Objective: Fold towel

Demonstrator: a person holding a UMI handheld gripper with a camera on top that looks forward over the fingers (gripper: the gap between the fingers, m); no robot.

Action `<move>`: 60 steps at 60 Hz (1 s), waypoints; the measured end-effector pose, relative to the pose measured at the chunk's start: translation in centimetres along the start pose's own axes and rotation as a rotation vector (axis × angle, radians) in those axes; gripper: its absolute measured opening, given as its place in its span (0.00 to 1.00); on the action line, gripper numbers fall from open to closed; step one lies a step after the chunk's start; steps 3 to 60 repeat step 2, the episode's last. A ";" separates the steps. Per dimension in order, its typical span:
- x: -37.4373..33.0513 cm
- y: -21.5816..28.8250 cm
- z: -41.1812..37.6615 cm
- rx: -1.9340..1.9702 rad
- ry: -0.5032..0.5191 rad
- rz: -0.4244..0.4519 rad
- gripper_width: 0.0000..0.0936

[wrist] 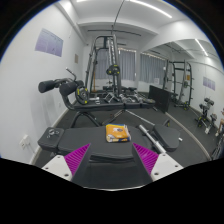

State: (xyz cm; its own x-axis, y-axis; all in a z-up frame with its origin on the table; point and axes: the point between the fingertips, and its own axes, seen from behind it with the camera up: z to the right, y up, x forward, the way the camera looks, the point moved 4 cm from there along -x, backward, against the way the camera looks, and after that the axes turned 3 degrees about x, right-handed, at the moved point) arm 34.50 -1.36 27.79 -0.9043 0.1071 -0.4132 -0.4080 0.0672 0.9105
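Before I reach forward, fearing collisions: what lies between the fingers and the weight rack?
Gripper view: a small orange object lies just ahead of the open gripper.

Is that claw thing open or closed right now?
Open. The claw has its two pink-padded fingers set apart, nothing between them. An orange object lies just beyond them. No towel shows.

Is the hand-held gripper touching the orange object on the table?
Apart. The gripper view shows the hand-held gripper open, its pads short of the orange object, with dark table visible between them.
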 end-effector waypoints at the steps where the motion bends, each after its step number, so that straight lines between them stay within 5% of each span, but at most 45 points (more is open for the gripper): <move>1: -0.1 0.1 0.0 -0.003 0.000 0.003 0.91; 60: -0.1 0.1 0.0 -0.003 -0.001 0.004 0.91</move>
